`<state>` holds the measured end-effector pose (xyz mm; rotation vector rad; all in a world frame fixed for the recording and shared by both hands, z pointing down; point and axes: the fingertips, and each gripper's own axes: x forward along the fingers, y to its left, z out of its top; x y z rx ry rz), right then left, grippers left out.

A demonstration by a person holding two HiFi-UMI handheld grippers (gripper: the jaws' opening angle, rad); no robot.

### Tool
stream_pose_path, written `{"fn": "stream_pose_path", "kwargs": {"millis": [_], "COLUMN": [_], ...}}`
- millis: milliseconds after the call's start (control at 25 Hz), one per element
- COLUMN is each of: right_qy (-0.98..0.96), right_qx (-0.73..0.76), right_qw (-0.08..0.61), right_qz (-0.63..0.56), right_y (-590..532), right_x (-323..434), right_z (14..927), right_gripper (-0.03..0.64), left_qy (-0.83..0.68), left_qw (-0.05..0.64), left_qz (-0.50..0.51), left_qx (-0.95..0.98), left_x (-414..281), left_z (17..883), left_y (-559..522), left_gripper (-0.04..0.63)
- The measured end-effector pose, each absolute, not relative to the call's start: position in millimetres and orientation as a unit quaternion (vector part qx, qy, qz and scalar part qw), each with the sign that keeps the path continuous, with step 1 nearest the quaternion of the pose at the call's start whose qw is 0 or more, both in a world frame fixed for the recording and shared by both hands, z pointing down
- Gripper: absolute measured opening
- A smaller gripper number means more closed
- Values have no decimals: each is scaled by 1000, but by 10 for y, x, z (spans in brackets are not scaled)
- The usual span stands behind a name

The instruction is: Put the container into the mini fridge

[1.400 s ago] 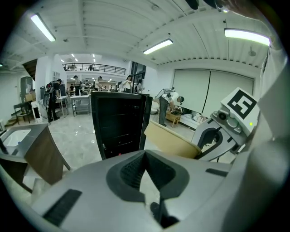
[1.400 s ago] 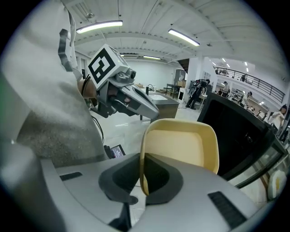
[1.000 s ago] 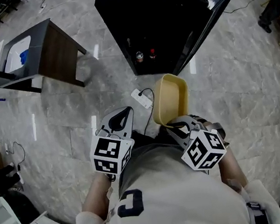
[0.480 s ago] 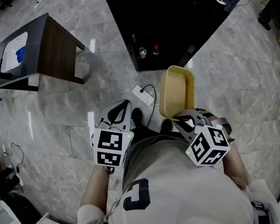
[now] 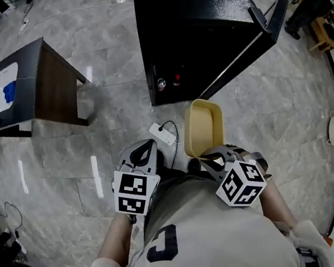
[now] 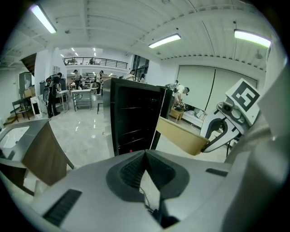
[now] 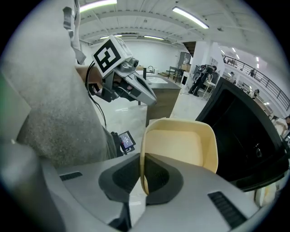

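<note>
The pale yellow container (image 5: 203,128) is an empty, shallow tub held on edge in front of me. My right gripper (image 5: 211,154) is shut on its near rim, and the right gripper view shows the rim (image 7: 143,172) pinched between the pads. The black mini fridge (image 5: 193,28) stands just beyond on the floor, its door (image 5: 265,22) swung open to the right. Close to the container's left, my left gripper (image 5: 144,148) is shut with nothing in it; the left gripper view shows its pads (image 6: 136,165) closed together and the container (image 6: 181,136) at the right.
Two small bottles (image 5: 168,82) stand at the fridge's open front. A white power strip (image 5: 162,134) with a cable lies on the marble floor by the container. At the left stands a dark side table (image 5: 32,86). People and tables (image 6: 74,90) are far behind.
I have come nearer to the fridge, whose open front now lies closer to the container's far end. Both grippers keep their places and states, the right one still holding the container.
</note>
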<state>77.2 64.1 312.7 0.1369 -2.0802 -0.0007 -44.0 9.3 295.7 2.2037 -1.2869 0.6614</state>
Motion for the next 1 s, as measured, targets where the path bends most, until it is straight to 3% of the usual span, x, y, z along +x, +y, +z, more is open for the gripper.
{"fn": "stream_pose_path", "kwargs": {"millis": [360, 1000], "right_qy": [-829, -807], "right_qx": [47, 12], "right_qw": [557, 590], "right_qz": [16, 18], "right_y": [462, -453], "right_x": [618, 1205], "right_z": [3550, 4929], "right_gripper": [32, 32], "left_qy": [-435, -422], "left_qw": [248, 264], "left_qz": [222, 267], "left_qx": [837, 825], "left_x": [-601, -3], "left_z": [3018, 3575], "left_y": [-122, -521], "left_gripper": [57, 57]}}
